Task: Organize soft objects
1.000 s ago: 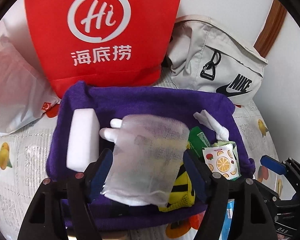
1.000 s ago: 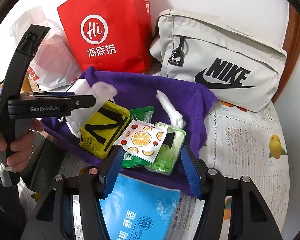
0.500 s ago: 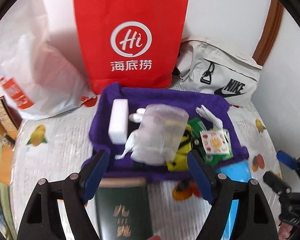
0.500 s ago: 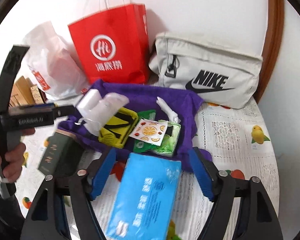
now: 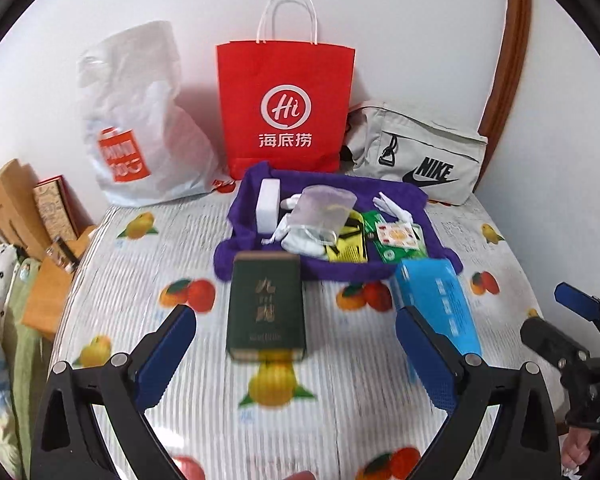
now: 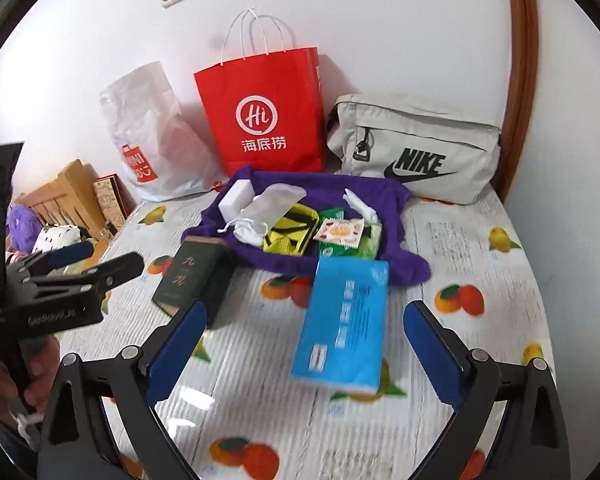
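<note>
Fruit-print tablecloth (image 5: pixel 148 240) against a white wall; red paper bag (image 5: pixel 286 108), white plastic bag (image 5: pixel 140 128) and grey Nike pouch (image 5: pixel 416 152) at the back. Purple cloth tray (image 5: pixel 324 184) just before them, holding a white sponge (image 5: pixel 269 204), mesh pouch (image 5: pixel 324 216), yellow pack (image 5: pixel 348 242) and wet-wipe sachets (image 5: pixel 398 238). Left gripper (image 5: pixel 296 356) spread wide, just been opening, empty, green box (image 5: pixel 266 304) lying ahead. Right gripper (image 6: pixel 304 352) likewise, blue tissue pack (image 6: pixel 344 320) ahead, untouched.

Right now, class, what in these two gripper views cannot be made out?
- Dark green box, left view: gold lettering blurred.
- Blue packet, right view: print smeared by blur.
- Mesh pouch, left view: contents veiled.
- Red paper bag, both views: inside hidden by its front.
</note>
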The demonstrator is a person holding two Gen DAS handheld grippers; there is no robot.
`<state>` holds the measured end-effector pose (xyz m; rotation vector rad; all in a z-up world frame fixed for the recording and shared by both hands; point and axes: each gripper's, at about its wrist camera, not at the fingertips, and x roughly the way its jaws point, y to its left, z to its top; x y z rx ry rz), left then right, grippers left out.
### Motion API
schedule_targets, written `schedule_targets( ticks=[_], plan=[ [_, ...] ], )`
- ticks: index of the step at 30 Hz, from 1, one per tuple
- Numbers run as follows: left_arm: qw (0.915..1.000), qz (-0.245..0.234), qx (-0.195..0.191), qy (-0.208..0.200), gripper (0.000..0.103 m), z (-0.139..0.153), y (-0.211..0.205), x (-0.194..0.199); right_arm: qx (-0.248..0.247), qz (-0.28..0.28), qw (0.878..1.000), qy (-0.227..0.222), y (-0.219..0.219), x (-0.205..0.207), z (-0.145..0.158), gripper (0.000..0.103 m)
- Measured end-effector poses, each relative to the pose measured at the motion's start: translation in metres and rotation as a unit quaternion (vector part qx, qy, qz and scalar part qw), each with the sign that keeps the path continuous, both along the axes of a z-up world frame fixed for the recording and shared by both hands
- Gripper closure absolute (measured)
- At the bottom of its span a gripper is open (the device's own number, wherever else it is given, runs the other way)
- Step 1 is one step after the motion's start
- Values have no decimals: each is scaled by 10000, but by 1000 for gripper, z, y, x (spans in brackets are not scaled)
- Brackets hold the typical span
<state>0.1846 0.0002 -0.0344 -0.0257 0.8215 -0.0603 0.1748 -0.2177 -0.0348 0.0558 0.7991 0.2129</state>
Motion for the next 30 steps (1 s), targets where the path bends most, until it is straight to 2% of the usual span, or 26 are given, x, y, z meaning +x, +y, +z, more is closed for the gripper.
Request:
schedule_targets(
  ticks=[7,12,16,22,30],
  plan=[
    [9997,126,-50,-219,2,5,3,-67,-111,-212,9995,-214,-7,-62,2,5],
    [9994,93,-67,-327,2,1,-5,-100,-110,-326,9992,-219,-15,-96,-8,5],
    [9994,16,67,-349,2,1,-12,-120,-112,-370,9989,-261,-19,-113,-9,5],
    [9987,-14,166,-485,2,13,-16,-133,-54,-360,9986,-373,-22,-127,1,5],
    [9987,12,73,-510,2,19,-16,-135,31,-387,9984,-413,-27,-131,9,5]
  ],
)
